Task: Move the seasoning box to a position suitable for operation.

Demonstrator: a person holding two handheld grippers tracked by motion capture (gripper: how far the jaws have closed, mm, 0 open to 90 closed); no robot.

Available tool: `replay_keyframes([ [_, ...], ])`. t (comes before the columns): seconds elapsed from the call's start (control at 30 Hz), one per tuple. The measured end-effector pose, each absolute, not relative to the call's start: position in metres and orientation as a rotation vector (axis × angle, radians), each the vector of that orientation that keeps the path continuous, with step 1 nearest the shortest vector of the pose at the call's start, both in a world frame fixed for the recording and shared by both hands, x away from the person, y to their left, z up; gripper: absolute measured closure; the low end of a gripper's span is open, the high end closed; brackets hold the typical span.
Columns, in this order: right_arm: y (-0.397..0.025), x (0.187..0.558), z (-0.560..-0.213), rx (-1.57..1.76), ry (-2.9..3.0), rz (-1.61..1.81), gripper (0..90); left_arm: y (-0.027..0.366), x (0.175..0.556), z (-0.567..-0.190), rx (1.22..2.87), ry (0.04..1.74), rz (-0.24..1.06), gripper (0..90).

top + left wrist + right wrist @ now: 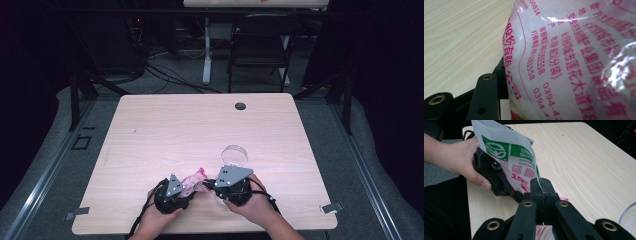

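A plastic bag (195, 178) with pink print hangs between my two grippers just above the table's front edge. In the left gripper view the bag (574, 62) is very close, white with red characters, and hides one jaw; the other finger (487, 95) lies against its left side. My left gripper (186, 189) is shut on the bag. In the right gripper view my right gripper (541, 188) is shut on the lower edge of the bag (509, 155), which bears a green logo. Behind it a hand holds the left gripper (491, 173).
A clear round dish (235, 154) lies on the wooden table (165, 130) just beyond the right gripper (209, 185), and its rim (627, 215) shows at the right gripper view's lower right. A cable grommet (240, 106) sits near the far edge. A black chair (260, 45) stands beyond the table.
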State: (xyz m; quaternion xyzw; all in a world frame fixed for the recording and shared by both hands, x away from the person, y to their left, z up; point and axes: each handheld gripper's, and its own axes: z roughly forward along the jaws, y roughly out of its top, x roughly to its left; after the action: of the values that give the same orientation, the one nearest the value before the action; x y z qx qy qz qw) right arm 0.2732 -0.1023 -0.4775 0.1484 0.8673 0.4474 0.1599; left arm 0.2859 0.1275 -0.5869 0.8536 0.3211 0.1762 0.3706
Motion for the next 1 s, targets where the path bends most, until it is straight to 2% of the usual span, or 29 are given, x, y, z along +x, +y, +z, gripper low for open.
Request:
replay_keyframes([
  [0.33, -0.105, 0.271, -0.476, 0.407, 2.468, 1.288, 90.0, 0.126, 0.282, -0.580, 2.207, 0.783, 0.538, 56.2],
  [0.57, -0.108, 0.267, -0.472, 0.359, 2.442, 1.311, 90.0, 0.129, 0.280, -0.568, 2.214, 0.750, 0.690, 57.2],
  [0.7, -0.109, 0.265, -0.470, 0.349, 2.422, 1.317, 87.0, 0.132, 0.279, -0.563, 2.224, 0.733, 0.771, 57.6],
  [1.0, -0.108, 0.261, -0.468, 0.327, 2.394, 1.327, 74.6, 0.136, 0.278, -0.556, 2.194, 0.734, 0.836, 58.4],
])
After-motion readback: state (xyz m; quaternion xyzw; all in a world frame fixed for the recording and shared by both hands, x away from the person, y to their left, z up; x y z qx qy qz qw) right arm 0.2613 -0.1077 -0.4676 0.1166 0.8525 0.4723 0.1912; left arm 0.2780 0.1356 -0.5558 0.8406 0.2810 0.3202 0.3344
